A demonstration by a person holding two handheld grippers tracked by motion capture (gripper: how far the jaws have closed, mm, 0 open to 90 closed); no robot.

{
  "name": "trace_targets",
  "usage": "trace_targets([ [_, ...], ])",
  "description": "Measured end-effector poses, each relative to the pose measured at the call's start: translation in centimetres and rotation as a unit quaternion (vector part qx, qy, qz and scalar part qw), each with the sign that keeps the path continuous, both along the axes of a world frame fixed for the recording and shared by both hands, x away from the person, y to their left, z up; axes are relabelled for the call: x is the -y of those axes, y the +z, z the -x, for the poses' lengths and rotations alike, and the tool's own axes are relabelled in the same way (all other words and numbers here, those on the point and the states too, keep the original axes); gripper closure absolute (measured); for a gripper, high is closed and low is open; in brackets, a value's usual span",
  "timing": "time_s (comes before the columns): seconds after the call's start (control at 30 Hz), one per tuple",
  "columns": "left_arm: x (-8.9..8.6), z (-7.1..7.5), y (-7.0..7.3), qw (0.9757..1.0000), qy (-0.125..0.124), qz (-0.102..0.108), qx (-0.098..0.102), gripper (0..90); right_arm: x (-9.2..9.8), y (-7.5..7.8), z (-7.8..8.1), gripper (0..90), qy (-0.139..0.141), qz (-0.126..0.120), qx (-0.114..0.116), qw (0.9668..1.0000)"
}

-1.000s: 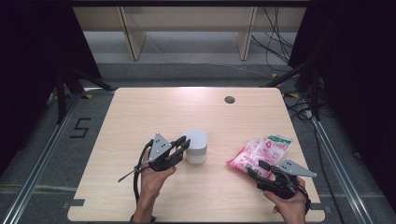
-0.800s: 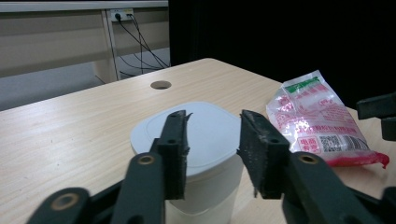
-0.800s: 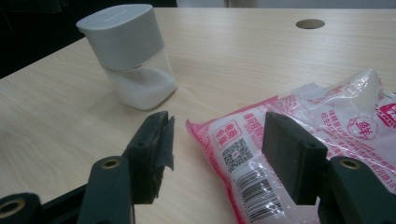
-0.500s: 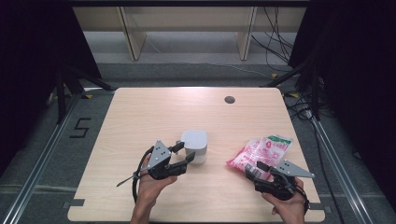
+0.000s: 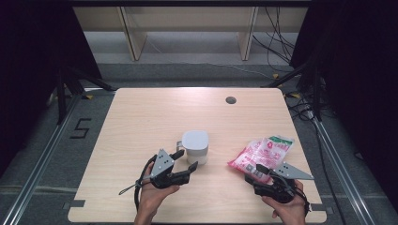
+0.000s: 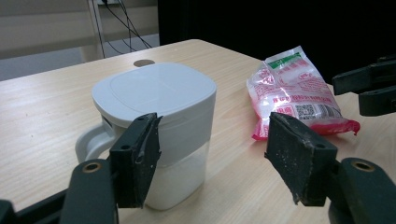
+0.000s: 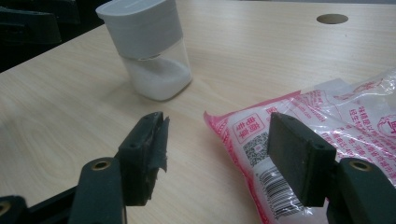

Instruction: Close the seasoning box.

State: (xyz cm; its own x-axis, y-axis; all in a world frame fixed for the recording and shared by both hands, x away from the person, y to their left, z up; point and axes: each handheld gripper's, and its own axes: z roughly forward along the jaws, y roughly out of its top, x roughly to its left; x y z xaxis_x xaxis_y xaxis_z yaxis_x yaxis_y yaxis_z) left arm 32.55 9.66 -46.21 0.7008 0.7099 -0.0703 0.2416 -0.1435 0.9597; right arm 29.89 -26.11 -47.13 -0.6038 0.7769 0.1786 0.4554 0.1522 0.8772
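A white lidded container (image 5: 195, 145) with a handle and white powder inside stands mid-table. My left gripper (image 5: 186, 161) sits just in front of it, near the handle side. Its jaws have just been opening and now stand wide, with the pads off the container (image 6: 159, 112). A pink and white plastic bag (image 5: 263, 152) lies flat to the right. My right gripper (image 5: 258, 171) rests at the bag's near corner. Its jaws have eased open a little and straddle that corner of the bag (image 7: 327, 121) without pressing on it.
A round cable hole (image 5: 230, 100) sits near the table's far edge (image 5: 197, 89). Bare wood lies between container and bag. Beyond the table are shelf legs and floor cables. In the left gripper view the other gripper (image 6: 369, 88) shows beyond the bag (image 6: 296, 93).
My left gripper has drawn back from the container toward the near edge, and its jaws have spread apart. The right gripper and the bag have stayed put.
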Motion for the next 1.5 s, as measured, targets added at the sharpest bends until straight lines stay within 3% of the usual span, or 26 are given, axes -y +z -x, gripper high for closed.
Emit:
trace_targets([
  [0.1, 0.1, 0.4, -0.2, 1.0000, 0.005, -0.004, -0.006, 32.8, 0.1, 0.0, 0.1, 37.6, -0.002, 0.013, 0.006, 0.9999],
  [0.13, 0.0, 0.4, -0.2, 1.0000, -0.001, -0.008, 0.000, 32.6, -0.2, -0.1, 0.3, 37.6, -0.004, -0.012, -0.008, 0.9999],
  [0.17, 0.1, 0.5, -0.4, 1.0000, 0.002, 0.002, -0.006, 32.2, -0.1, -0.1, 0.2, 37.5, -0.005, -0.006, -0.003, 1.0000],
  [0.23, 0.1, 0.7, -0.4, 1.0000, 0.003, -0.006, -0.006, 31.5, -0.1, -0.2, 0.2, 37.4, -0.012, 0.011, -0.002, 0.9999],
  [0.3, 0.0, 0.8, -0.6, 1.0000, 0.004, -0.005, -0.005, 30.4, -0.1, -0.2, 0.3, 37.4, 0.006, -0.003, 0.006, 1.0000],
  [0.33, 0.0, 0.9, -0.8, 1.0000, 0.002, -0.006, -0.002, 30.1, -0.1, -0.2, 0.3, 37.4, 0.009, 0.003, 0.010, 0.9999],
  [0.4, 0.0, 1.1, -1.1, 0.9999, -0.004, -0.010, 0.000, 29.8, -0.2, -0.1, 0.7, 37.1, 0.009, -0.003, -0.006, 0.9999],
  [0.43, 0.1, 1.3, -1.3, 1.0000, 0.003, -0.003, -0.008, 29.6, -0.2, -0.2, 0.5, 37.1, 0.009, 0.004, 0.008, 0.9999],
  [0.47, 0.0, 1.4, -1.4, 0.9999, 0.003, -0.010, -0.005, 29.3, -0.2, -0.2, 0.5, 37.1, 0.022, 0.001, 0.008, 0.9997],
  [0.53, -0.1, 1.4, -1.7, 0.9998, -0.002, -0.018, 0.001, 28.8, -0.2, -0.2, 0.8, 37.1, 0.016, 0.008, -0.001, 0.9998],
  [0.6, -0.1, 1.7, -1.9, 0.9998, 0.008, -0.014, -0.014, 28.3, -0.2, -0.2, 0.8, 37.1, 0.022, 0.013, 0.007, 0.9997],
  [0.63, -0.2, 1.8, -2.0, 0.9998, 0.009, -0.014, -0.015, 28.3, -0.4, -0.2, 1.0, 37.1, 0.017, 0.005, -0.001, 0.9998],
  [0.7, -0.3, 1.8, -2.2, 0.9999, 0.009, -0.005, -0.012, 28.3, -0.2, -0.2, 1.0, 37.1, 0.023, 0.015, 0.006, 0.9996],
  [0.73, -0.4, 1.9, -2.3, 0.9998, 0.010, -0.007, -0.013, 28.2, -0.3, -0.2, 1.3, 37.0, 0.017, 0.006, -0.005, 0.9998],
  [0.77, -0.4, 1.9, -2.4, 0.9999, 0.010, -0.004, -0.012, 28.1, -0.2, -0.3, 1.1, 37.0, 0.027, 0.011, 0.006, 0.9996],
  [0.87, -0.5, 2.2, -2.4, 0.9998, 0.011, -0.012, -0.014, 27.6, -0.3, -0.3, 1.5, 37.0, 0.021, 0.007, -0.007, 0.9997],
  [0.9, -0.4, 2.4, -2.4, 0.9998, 0.012, -0.010, -0.015, 27.6, -0.1, -0.4, 1.3, 37.0, 0.028, 0.020, 0.012, 0.9993],
  [1.0, -0.1, 2.8, -2.7, 0.9998, 0.009, -0.013, -0.014, 27.4, -0.4, -0.3, 1.9, 36.9, 0.024, 0.008, -0.018, 0.9995],
  [1.1, 0.2, 3.2, -3.0, 0.9998, -0.003, -0.017, -0.008, 27.3, -0.3, -0.5, 1.8, 36.8, 0.033, 0.015, 0.002, 0.9994],
  [1.13, 0.5, 3.3, -3.2, 0.9999, 0.001, -0.002, -0.016, 27.3, -0.4, -0.5, 1.9, 36.8, 0.033, 0.015, -0.006, 0.9993],
  [1.2, 0.6, 3.6, -3.4, 0.9998, 0.001, -0.003, -0.020, 27.2, -0.3, -0.6, 1.9, 36.7, 0.037, 0.025, 0.003, 0.9990],
  [1.23, 0.6, 3.8, -3.4, 0.9997, 0.001, -0.007, -0.021, 27.2, -0.4, -0.6, 2.2, 36.7, 0.037, 0.017, -0.010, 0.9991],
  [1.33, 0.7, 4.0, -3.6, 0.9998, -0.011, -0.011, -0.010, 27.2, -0.5, -0.7, 2.3, 36.6, 0.035, 0.026, -0.009, 0.9990],
  [1.37, 0.7, 4.2, -3.6, 0.9998, -0.008, -0.004, -0.015, 27.2, -0.6, -0.6, 2.5, 36.5, 0.040, 0.009, -0.014, 0.9991],
  [1.4, 0.7, 4.4, -3.6, 0.9998, -0.003, -0.003, -0.021, 27.2, -0.4, -0.7, 2.4, 36.4, 0.048, 0.027, -0.002, 0.9985],
  [1.5, 0.7, 4.7, -3.8, 0.9997, -0.005, 0.002, -0.023, 27.0, -0.6, -0.8, 2.8, 36.1, 0.056, 0.028, -0.009, 0.9980],
])
